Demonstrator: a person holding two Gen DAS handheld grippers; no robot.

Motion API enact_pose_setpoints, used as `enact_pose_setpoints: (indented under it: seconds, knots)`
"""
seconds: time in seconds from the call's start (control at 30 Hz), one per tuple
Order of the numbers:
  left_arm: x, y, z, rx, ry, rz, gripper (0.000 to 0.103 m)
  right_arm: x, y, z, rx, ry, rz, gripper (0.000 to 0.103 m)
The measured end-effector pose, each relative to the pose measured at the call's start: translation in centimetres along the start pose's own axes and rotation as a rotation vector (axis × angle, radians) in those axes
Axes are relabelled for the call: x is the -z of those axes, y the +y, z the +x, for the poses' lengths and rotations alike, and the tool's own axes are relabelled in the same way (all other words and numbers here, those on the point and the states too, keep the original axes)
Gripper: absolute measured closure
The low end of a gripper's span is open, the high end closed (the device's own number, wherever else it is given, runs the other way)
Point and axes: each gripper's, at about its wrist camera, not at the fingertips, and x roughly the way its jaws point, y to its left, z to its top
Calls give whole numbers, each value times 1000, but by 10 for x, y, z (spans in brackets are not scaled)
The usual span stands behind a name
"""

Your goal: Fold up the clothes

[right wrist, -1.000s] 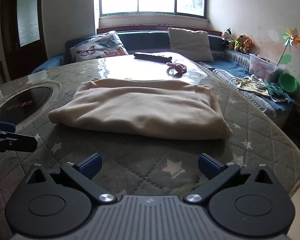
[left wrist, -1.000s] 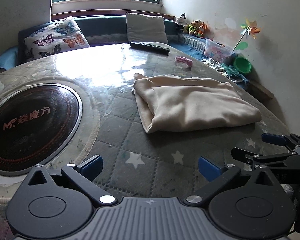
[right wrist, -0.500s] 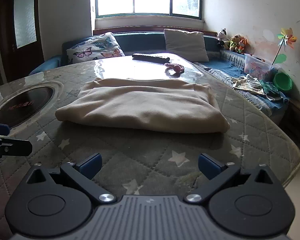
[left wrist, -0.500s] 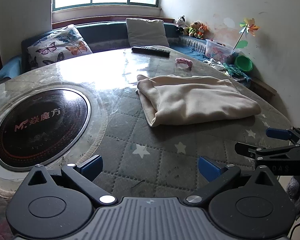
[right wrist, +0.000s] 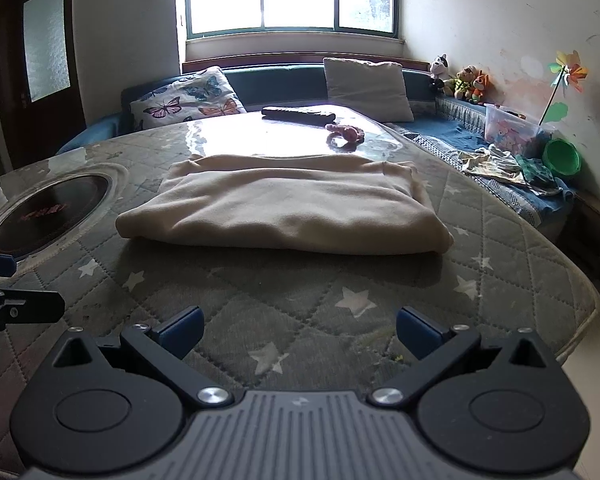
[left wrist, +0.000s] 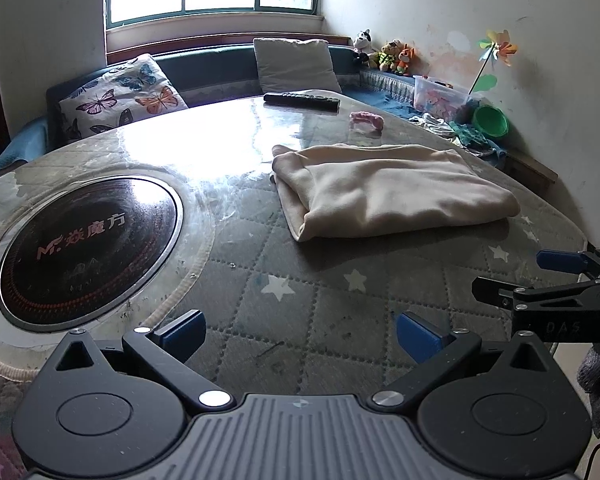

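Note:
A cream garment (left wrist: pixel 388 192) lies folded into a thick rectangle on the quilted star-pattern table cover (left wrist: pixel 300 300); it also shows in the right wrist view (right wrist: pixel 288 208). My left gripper (left wrist: pixel 300 332) is open and empty, held near the table's front, well short of the garment. My right gripper (right wrist: pixel 300 330) is open and empty, also short of the garment's near edge. The right gripper shows from the side in the left wrist view (left wrist: pixel 540 276), and one finger of the left gripper shows at the left edge of the right wrist view (right wrist: pixel 20 308).
A round black cooktop (left wrist: pixel 84 248) is set in the table at the left. A remote control (left wrist: pixel 300 101) and a pink item (left wrist: pixel 366 119) lie at the far side. A bench with cushions (right wrist: pixel 364 88), toys, loose clothes (right wrist: pixel 500 164) and a green bowl (right wrist: pixel 562 157) runs behind and right.
Both grippers have drawn back from the folded garment toward the table's near edge and stayed open. The garment has not moved.

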Motion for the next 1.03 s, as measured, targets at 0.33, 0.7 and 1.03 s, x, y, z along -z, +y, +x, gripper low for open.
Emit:
enact_pose_setpoints:
  seconds: [0.33,0.7,1.03]
  knots:
    - [5,-7,-3,-8,4,13,0,3,0,-4,1,0,3,0]
    - [7,-12,-7,-2,1,24,0,8,-1,-9,1,4,6,0]
    - [7,-16,-7,0,-1,38,0,8,0,-10,-4,4,7,0]
